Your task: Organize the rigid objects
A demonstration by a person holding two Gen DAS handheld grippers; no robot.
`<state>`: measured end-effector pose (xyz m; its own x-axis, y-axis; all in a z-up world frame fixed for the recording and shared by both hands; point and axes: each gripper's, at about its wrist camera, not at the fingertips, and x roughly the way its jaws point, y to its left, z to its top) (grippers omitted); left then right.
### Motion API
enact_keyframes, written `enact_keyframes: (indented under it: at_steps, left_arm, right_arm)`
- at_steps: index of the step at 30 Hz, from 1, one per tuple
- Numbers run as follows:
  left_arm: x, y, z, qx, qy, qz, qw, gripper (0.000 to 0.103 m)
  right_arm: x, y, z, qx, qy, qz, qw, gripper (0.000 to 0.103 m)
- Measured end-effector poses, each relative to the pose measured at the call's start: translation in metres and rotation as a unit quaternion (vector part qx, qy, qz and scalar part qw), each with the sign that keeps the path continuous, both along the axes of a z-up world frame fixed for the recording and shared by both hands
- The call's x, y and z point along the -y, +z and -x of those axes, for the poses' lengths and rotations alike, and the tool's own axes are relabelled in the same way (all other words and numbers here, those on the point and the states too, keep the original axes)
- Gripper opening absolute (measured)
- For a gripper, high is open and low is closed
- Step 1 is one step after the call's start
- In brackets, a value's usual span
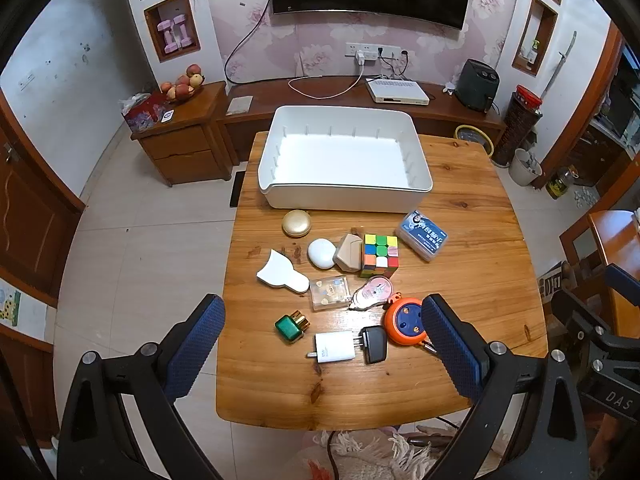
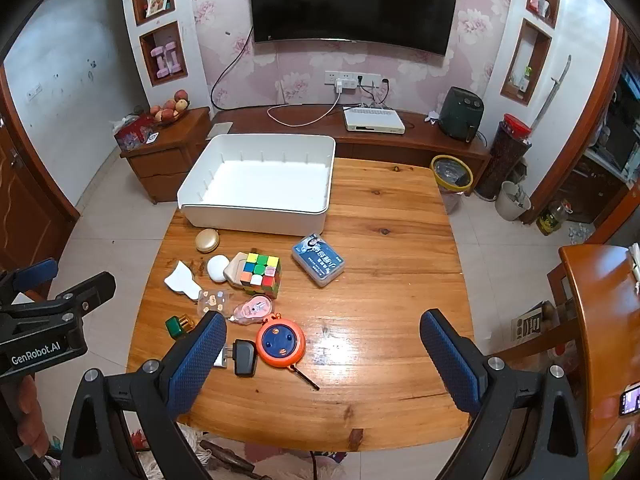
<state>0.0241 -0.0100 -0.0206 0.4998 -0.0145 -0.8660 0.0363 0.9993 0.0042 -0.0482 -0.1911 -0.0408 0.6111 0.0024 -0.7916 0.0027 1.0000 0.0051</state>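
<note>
Left wrist view: left gripper (image 1: 320, 332) hangs above the near table edge, fingers spread wide, nothing between them. White bin (image 1: 416, 136) sits empty at the far side of the table (image 1: 480, 280). Between bin and gripper lies the clutter: gold compact (image 1: 296, 223) nearest the bin, white pebble case (image 1: 321, 253) touching a beige box (image 1: 349, 253), that box against the cube (image 1: 380, 256), blue card box (image 1: 422, 235) off to the right. Nearer: white scraper (image 1: 280, 274), clear case (image 1: 329, 293), pink tape roller (image 1: 372, 292), green bottle (image 1: 292, 326), white charger (image 1: 334, 348) plugged nose-to-nose with the black adapter (image 1: 375, 343), orange reel (image 1: 404, 320) partly behind the right finger. Right wrist view: right gripper (image 2: 322, 354) likewise released and empty, over the bare right half of the table; the left gripper's frame shows at the left edge. Bin (image 2: 320, 208) far left, the card box (image 2: 318, 264) the only piece clear of the rest. Risks, as I judge them: pieces crowd each other, so closing on the cube or beige box may nudge neighbours; the rounded pebble case and compact could squirt from the pads; the reel's dangling key may snag on lifting.
</note>
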Motion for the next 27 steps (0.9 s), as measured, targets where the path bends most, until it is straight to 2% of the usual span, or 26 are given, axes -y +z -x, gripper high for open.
enact_keyframes:
  at_steps: [27]
  left_arm:
    - [0.001,-0.008,0.000,-0.013,-0.009,0.011,0.9998,0.099]
  right_arm:
    - [-0.009,-0.016,-0.004,-0.017,0.021,0.022,0.999,0.098]
